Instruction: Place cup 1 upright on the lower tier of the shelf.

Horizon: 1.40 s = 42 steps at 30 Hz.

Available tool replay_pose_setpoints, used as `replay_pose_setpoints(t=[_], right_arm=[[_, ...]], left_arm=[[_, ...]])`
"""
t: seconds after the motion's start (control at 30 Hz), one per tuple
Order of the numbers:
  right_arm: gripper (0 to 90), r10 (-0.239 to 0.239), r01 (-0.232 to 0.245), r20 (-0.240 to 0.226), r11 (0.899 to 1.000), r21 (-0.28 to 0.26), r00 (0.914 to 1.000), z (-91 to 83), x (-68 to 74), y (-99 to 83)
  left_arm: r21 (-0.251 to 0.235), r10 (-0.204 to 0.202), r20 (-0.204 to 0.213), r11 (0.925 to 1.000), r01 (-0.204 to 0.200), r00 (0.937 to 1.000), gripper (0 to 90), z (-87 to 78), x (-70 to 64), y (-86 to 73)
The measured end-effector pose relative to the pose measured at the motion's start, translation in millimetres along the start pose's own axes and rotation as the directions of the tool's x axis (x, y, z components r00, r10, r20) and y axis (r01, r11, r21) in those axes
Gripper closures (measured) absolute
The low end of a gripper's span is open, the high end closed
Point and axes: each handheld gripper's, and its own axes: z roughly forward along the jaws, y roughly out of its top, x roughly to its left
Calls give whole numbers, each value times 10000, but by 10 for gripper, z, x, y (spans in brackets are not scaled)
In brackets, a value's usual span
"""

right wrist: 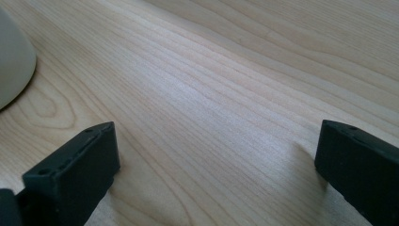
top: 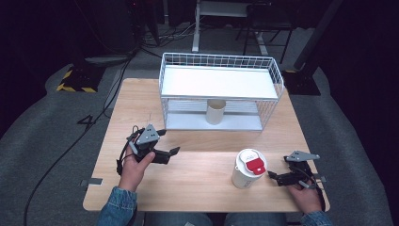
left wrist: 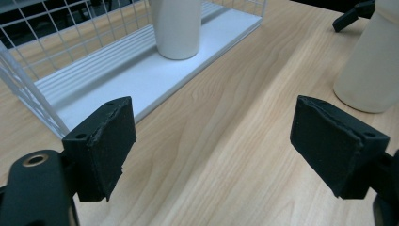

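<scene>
— While both low over the counter (top: 197,165), any grip on either side?
— None. Left gripper (left wrist: 211,141) jaws spread wide, nothing between; right gripper (right wrist: 216,165) same, bare wood in the gap
— Cups?
— White cup with red-tabbed lid (top: 248,168) standing upright, front right, just left of right gripper. Plain cup (top: 216,111) upright on lower shelf of wire rack (top: 277,75), well apart from both
</scene>
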Motion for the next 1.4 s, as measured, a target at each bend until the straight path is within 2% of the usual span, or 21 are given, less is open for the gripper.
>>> replay_pose_setpoints(t=[0.13, 0.23, 0.37, 0.47, 0.57, 0.77, 0.83, 0.87, 0.9, 0.97, 1.1, 1.13, 1.17, 1.27, 1.3, 1.4], right_arm=[[4, 2, -2, -1, 10000, 1, 10000, 0, 0, 0], [5, 16, -16, 6, 10000, -4, 10000, 0, 1, 0], [5, 3, -3, 1, 10000, 1, 10000, 0, 0, 0], [4, 5, -5, -5, 10000, 2, 10000, 0, -1, 1], [4, -5, 5, -5, 10000, -1, 10000, 0, -1, 1], [1, 157, -158, 96, 9999, 25, 9998, 20, 15, 22], [1, 153, -153, 82, 9999, 29, 9998, 21, 13, 23], [1, 145, -145, 81, 9999, 27, 9999, 22, 12, 24], [1, 145, -145, 81, 9999, 27, 9999, 22, 12, 24], [1, 145, -145, 82, 9999, 29, 9999, 22, 11, 24], [1, 140, -140, 79, 9999, 31, 9999, 20, 8, 22], [1, 124, -125, 77, 9999, 30, 9999, 18, 5, 21], [1, 149, -149, 94, 9999, 24, 9998, 16, 2, 19], [1, 148, -148, 94, 9999, 26, 9998, 16, 2, 19], [1, 147, -147, 94, 9999, 27, 9998, 16, 2, 19], [0, 189, -190, 140, 9998, 30, 9997, 18, 7, 21]], left_arm=[[627, 38, 28, 9980, -39, 10000, 156, 0, 19, -143], [761, -64, 53, 9971, 60, 10000, 156, -6, 35, -211], [1027, -49, -219, 9947, 72, 9997, 156, -20, 44, -324], [1360, 260, -552, 9905, -182, 9981, 155, -11, 27, -416], [1534, 406, -480, 9876, -328, 9980, 156, 3, 15, -488], [1769, 425, -241, 9835, -376, 9988, 156, 14, 6, -595], [2021, 317, -272, 9790, -256, 9991, 156, 25, 8, -640], [2257, 256, -350, 9740, -170, 9991, 156, 33, 10, -669], [2257, 256, -350, 9740, -170, 9991, 156, 33, 10, -669], [2567, 223, -372, 9664, -120, 9991, 156, 47, 7, -695], [2824, 171, -444, 9593, -38, 9989, 156, 64, 12, -718], [2846, 121, -465, 9587, 16, 9988, 156, 68, 15, -724], [2970, -34, -501, 9547, 181, 9987, 156, 76, 20, -737], [3037, -93, -524, 9524, 248, 9986, 156, 88, 27, -754], [2990, -205, -537, 9536, 357, 9983, 154, 94, 29, -763], [2937, -204, -540, 9553, 354, 9983, 152, 95, 36, -769]])
